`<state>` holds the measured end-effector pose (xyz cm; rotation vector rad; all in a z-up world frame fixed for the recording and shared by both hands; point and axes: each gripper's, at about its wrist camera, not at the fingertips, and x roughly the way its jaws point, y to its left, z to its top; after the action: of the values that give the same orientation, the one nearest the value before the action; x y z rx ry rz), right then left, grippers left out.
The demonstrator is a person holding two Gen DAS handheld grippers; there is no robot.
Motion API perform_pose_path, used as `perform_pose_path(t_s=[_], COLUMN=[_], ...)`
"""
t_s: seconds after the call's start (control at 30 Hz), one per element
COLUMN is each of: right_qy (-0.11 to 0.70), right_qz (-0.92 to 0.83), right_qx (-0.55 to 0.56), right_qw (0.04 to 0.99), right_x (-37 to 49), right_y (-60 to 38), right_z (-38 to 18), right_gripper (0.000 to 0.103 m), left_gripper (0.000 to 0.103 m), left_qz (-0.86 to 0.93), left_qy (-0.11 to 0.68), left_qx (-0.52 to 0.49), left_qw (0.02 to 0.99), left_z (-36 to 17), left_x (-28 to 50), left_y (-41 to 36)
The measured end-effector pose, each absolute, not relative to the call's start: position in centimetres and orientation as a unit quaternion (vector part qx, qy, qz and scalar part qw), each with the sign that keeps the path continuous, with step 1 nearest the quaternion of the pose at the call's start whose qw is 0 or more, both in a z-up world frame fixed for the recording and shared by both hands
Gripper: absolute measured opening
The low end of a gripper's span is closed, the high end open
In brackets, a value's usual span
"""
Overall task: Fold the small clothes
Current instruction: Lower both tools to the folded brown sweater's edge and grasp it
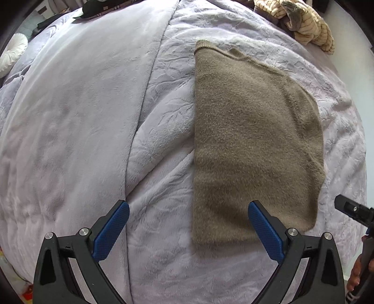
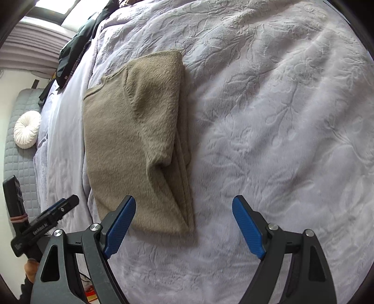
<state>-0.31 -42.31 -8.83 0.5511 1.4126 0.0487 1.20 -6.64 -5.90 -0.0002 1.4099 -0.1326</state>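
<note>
Two grippers are shown above a bed covered by a pale lilac blanket [image 1: 93,117]. The left gripper [image 1: 188,224] is held with its jaws spread wide and nothing between them; its right blue pad [image 1: 264,231] overlaps the near edge of a folded olive-brown sweater [image 1: 252,140] in the view, though contact cannot be judged. The right gripper [image 2: 183,224] is likewise released, its jaws parted and empty, with the left pad [image 2: 120,228] seen over the sweater's near corner. The sweater [image 2: 131,140] is laid flat on the blanket [image 2: 280,117] in a long, narrow fold, with layered edges visible along its right side in the right wrist view. A striped cream garment [image 1: 303,21] is heaped at the far edge of the bed. A white round cushion [image 2: 27,132] and dark clothing [image 2: 74,53] are seen at the left.
</note>
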Motion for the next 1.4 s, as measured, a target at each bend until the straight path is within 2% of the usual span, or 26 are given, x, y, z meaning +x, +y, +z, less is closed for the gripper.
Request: perform_pose_path(t_s=[0.4, 0.63, 1.03, 1.1, 1.13, 1.3, 1.4], right_qy=[0.648, 0.640, 0.625, 0.617, 0.617, 0.605, 0.601], right_qz=[0.025, 0.042, 0.074, 0.072, 0.072, 0.107, 0.120], right_qx=[0.272, 0.290, 0.332, 0.330, 0.324, 0.231, 0.212], right_qw=[0.711, 0.710, 0.702, 0.710, 0.714, 0.755, 0.761], right_x=[2.8, 5.0, 8.9, 9.5, 9.8, 10.3, 10.0], right_y=[-42.5, -43.3, -43.7, -43.6, -43.3, -40.6, -40.4], right_z=[-11.2, -11.8, -14.1, -13.8, -13.5, -10.9, -10.7], right_gripper=[0.087, 0.087, 0.087, 0.063, 0.026, 0.023, 0.023], left_gripper=[0.102, 0.102, 0.102, 0.102, 0.102, 0.102, 0.102], left_qz=[-0.076, -0.118, -0.154, -0.155, -0.155, -0.156, -0.159], left_qy=[0.665, 0.656, 0.667, 0.667, 0.666, 0.664, 0.663], left_qx=[0.016, -0.040, -0.035, -0.034, -0.032, -0.028, -0.024], left_qw=[0.743, 0.744, 0.728, 0.728, 0.729, 0.731, 0.731], left_z=[-8.2, -7.6, -11.4, -11.6, -11.7, -11.8, -11.7], left_x=[4.1, 8.3, 11.0, 11.4, 11.6, 11.8, 11.6], left_y=[-7.3, -6.3, -8.8, -9.1, -9.3, -9.3, -9.3])
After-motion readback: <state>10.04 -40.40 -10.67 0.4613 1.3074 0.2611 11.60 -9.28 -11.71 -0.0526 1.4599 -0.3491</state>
